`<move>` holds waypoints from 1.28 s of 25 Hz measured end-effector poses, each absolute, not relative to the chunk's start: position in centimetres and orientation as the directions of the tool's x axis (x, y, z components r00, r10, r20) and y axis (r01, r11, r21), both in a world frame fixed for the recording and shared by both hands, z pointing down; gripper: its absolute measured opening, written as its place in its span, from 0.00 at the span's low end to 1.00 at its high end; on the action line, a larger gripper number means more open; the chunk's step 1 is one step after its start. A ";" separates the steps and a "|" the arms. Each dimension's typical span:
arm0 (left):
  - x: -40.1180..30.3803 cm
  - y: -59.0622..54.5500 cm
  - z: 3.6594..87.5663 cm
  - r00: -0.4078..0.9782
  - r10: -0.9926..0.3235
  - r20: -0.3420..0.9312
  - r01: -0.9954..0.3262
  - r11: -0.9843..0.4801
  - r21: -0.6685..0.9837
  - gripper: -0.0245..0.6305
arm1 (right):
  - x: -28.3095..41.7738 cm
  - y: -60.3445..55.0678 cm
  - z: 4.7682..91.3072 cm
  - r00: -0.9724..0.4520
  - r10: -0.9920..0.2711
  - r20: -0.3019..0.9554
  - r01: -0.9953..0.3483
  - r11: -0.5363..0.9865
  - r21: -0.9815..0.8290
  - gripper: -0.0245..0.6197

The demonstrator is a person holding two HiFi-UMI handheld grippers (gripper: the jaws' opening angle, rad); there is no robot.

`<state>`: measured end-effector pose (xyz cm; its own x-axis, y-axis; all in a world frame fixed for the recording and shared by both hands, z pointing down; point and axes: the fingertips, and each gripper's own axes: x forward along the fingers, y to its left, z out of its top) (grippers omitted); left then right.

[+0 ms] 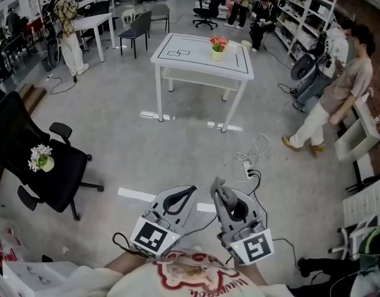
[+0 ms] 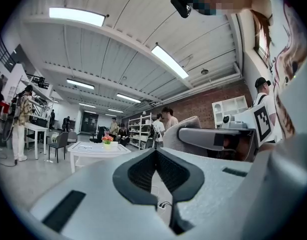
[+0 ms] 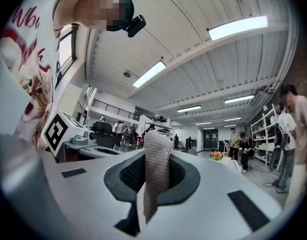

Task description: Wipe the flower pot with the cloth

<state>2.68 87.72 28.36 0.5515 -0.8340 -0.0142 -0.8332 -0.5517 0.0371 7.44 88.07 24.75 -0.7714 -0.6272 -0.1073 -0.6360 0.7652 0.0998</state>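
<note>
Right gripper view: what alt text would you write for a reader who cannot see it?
The right gripper points across a large workroom, its jaws shut on a grey knitted cloth that stands up between them. Far ahead, a small flower pot sits on a white table, with people standing to the right.

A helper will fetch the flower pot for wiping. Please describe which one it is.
Find the white table with black lines, mid-floor. The flower pot stands on it, pale, holding red-pink flowers; the white flowers sit on a black office chair instead.
</note>
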 end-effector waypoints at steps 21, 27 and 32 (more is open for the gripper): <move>-3.7 85.0 30.5 0.560 -0.828 0.010 -0.827 -0.558 0.067 0.04 | 2.4 85.8 27.6 -0.747 -0.659 -0.089 -0.664 0.746 0.052 0.08; -3.4 80.8 31.1 0.557 -0.830 0.035 -0.829 -0.553 0.081 0.04 | 3.3 81.4 28.1 -0.733 -0.674 -0.087 -0.679 0.731 0.061 0.08; -3.1 74.5 31.5 0.542 -0.840 0.027 -0.839 -0.539 0.074 0.04 | 3.9 74.9 28.3 -0.738 -0.667 -0.099 -0.674 0.735 0.075 0.08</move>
<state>-3.06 74.53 31.51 0.5418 -0.8401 0.0267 -0.8392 -0.5388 0.0741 3.88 74.89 28.26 -0.7381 -0.6674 -0.0988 -0.6743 0.7346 0.0755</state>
